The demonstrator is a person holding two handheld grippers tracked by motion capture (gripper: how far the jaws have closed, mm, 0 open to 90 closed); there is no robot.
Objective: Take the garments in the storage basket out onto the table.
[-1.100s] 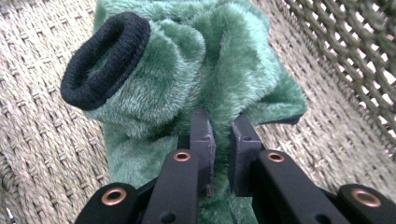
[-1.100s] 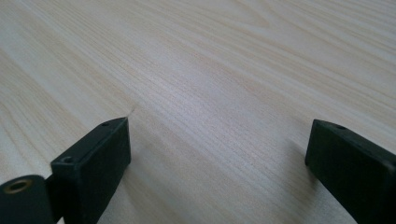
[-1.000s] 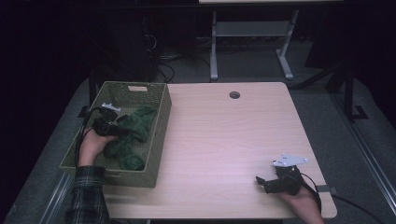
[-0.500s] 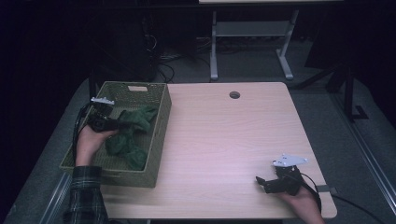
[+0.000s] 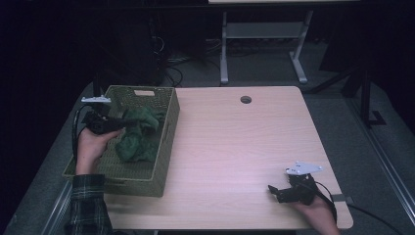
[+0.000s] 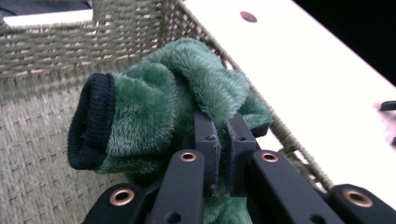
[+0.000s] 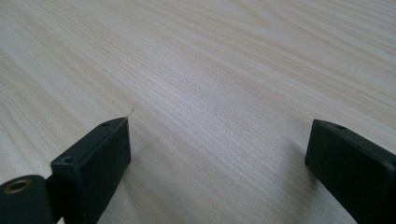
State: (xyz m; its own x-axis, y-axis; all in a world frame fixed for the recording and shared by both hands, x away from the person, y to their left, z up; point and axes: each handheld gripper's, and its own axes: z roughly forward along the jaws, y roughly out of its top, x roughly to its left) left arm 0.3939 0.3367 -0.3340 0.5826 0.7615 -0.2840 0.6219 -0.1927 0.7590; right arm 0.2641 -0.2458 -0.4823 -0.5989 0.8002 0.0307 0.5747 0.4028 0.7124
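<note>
Pinching a fuzzy green cloth (image 6: 187,93), the left claw (image 6: 223,140) has its two black jaws pressed close together with a fold of the cloth caught between them. The jaws have just been closing a bit more on that fold. In the left gripper view the cloth bunches up above the jaws, and a dark knitted cuff (image 6: 91,121) sits at its left end.

Seen from the high view, the left claw (image 5: 128,120) is over the left part of a woven basket (image 5: 166,147), held in the person's left hand (image 5: 93,147). The green cloth (image 5: 139,137) is inside the basket. One part of it is pulled up toward the claw, and the rest lies in a heap on the basket floor. A checked sleeve (image 5: 88,205) covers the left arm.

The basket stands on the left side of the desk (image 5: 235,147), with its left side hanging past the desk edge. A small round hole (image 5: 245,100) is in the desk near the far edge.

The right claw (image 5: 272,192) is far from the basket, low on the desk near the front right corner, held in the person's right hand (image 5: 318,215). A grey three-cornered plate (image 5: 303,169) sits on top of it. In the right gripper view its two jaws are spread wide apart, with just bare wood between them. A cable (image 5: 362,211) trails away from it to the right.
</note>
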